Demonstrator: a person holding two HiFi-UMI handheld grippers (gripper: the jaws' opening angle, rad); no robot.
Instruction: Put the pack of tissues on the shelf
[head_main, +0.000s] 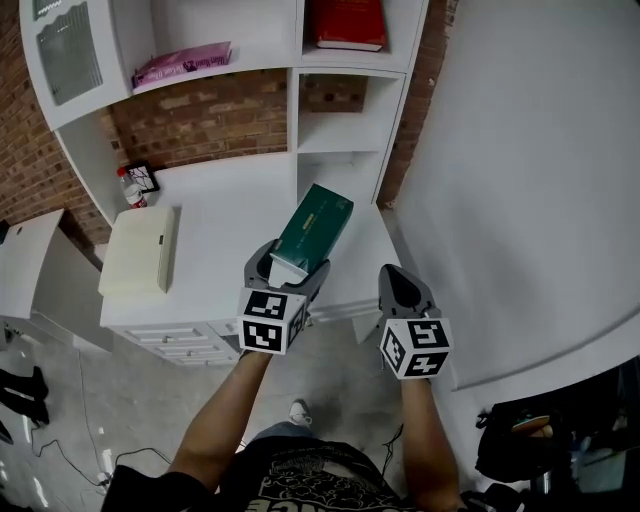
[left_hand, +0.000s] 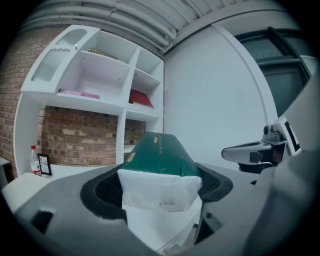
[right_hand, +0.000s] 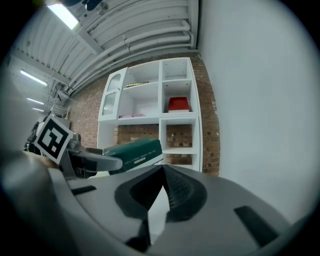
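left claw (head_main: 291, 266) pinches soft green rectangular tissue pack (head_main: 316, 226); right claw (head_main: 396, 275) closed, empty.

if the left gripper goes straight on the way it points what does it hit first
Likely the white shelf unit's low cubby: the left gripper aims there, and its tissue pack would arrive first. Depth is unclear.

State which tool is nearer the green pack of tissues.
Left. The left tool is shut on the pack of tissues; the right tool hangs apart to its right, shut and empty.
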